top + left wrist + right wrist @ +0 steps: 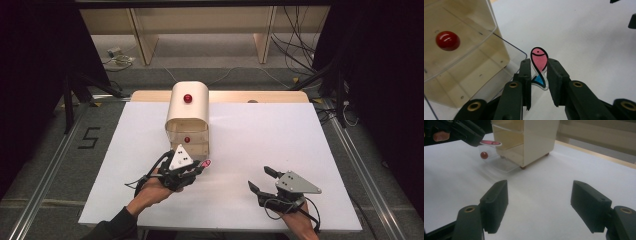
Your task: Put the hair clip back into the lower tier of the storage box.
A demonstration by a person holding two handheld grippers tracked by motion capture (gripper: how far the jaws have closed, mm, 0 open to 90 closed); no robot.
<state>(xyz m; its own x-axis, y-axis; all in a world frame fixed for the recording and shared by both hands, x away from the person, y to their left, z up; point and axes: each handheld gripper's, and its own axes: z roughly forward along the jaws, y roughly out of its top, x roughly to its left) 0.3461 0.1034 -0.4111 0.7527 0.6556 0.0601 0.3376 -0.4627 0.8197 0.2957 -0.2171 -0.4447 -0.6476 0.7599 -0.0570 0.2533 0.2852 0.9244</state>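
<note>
High view: the left gripper (199, 167) holds a pink fish (205, 163) at the 5 o'clock corner of the cream cabinet (187, 117); the right gripper (262, 180) sits wide open at 4 o'clock.

Left gripper view: narrowed jaws pinch the fish (539, 65); a clear drawer (461, 72) with a red knob (447, 40) lies at 10 o'clock.

Right gripper view: jaws wide apart, nothing between them, over bare white table (544, 192).

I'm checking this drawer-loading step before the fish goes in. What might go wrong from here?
The left gripper pinches the flat fish tag only near its tail, edge-on, so it may twist or slip out. The pulled-out clear drawer sits low beside the jaws; a drop from here might land on the white table instead. The right gripper stands open, away from the cabinet, so a bump could shift it.
</note>
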